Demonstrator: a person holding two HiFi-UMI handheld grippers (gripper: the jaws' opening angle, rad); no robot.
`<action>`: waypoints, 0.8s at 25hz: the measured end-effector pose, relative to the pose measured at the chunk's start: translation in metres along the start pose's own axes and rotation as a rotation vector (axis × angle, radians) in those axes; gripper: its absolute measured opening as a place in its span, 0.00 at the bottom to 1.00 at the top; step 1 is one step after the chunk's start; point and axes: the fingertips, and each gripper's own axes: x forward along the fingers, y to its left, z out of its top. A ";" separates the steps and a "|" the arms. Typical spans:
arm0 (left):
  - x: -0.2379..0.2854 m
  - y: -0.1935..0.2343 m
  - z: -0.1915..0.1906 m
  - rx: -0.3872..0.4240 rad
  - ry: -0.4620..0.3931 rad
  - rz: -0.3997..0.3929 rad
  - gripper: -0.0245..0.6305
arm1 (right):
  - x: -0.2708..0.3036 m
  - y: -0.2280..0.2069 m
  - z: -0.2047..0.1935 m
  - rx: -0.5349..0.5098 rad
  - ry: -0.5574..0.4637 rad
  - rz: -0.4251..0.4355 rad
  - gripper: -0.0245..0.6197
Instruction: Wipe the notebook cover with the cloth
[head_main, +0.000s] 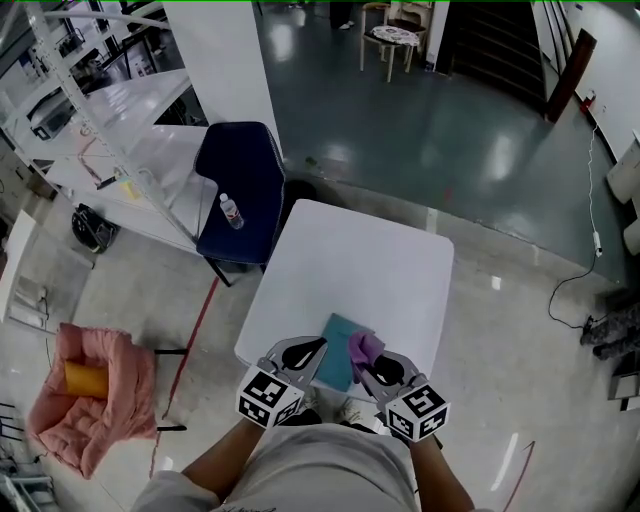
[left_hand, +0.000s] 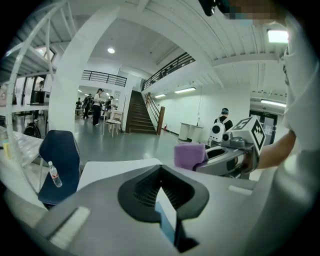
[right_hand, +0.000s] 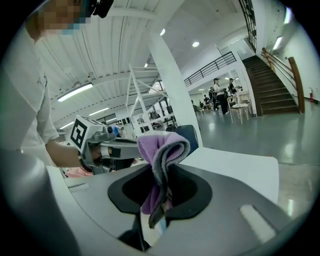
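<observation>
Purple cloth (right_hand: 161, 150) stood pinched in my right gripper (right_hand: 162, 172). Its jaws were clamped on the folded middle, so a loop of it rose above them and a ragged tail hung below. My left gripper (left_hand: 160, 169) had its jaws drawn together at the tips, and I saw nothing caught between the pads. Through the slot beneath them showed a sliver of the teal notebook (left_hand: 168, 220).

From the head view, both grippers pointed away from me, side by side, at the near edge of the white table (head_main: 360, 255). The notebook lay flat there between them. My left gripper's tip was at its left edge, and the cloth sat over its right edge. Whether either one pressed on the cover I could not tell.

Farther out, a dark blue chair (head_main: 240, 185) stood at the table's far left corner, with a plastic bottle (head_main: 231, 211) lying on its seat. A white shelving rack (head_main: 95, 120) stood beyond it. Off to my left was a seat draped in pink fabric (head_main: 95, 400), holding an orange cylinder (head_main: 85, 378). A cable (head_main: 585, 275) trailed over the floor on my right. The gripper views showed a staircase (left_hand: 136, 112) and some people far off.
</observation>
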 end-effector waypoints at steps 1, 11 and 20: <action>0.000 0.000 -0.001 -0.002 0.000 0.002 0.04 | 0.000 0.001 -0.001 -0.003 0.001 0.005 0.20; -0.003 -0.006 -0.002 -0.005 -0.003 -0.012 0.04 | -0.002 0.003 -0.001 -0.008 -0.001 -0.004 0.20; -0.007 -0.008 -0.004 0.000 -0.005 -0.017 0.04 | -0.005 0.009 -0.004 -0.017 -0.002 0.000 0.20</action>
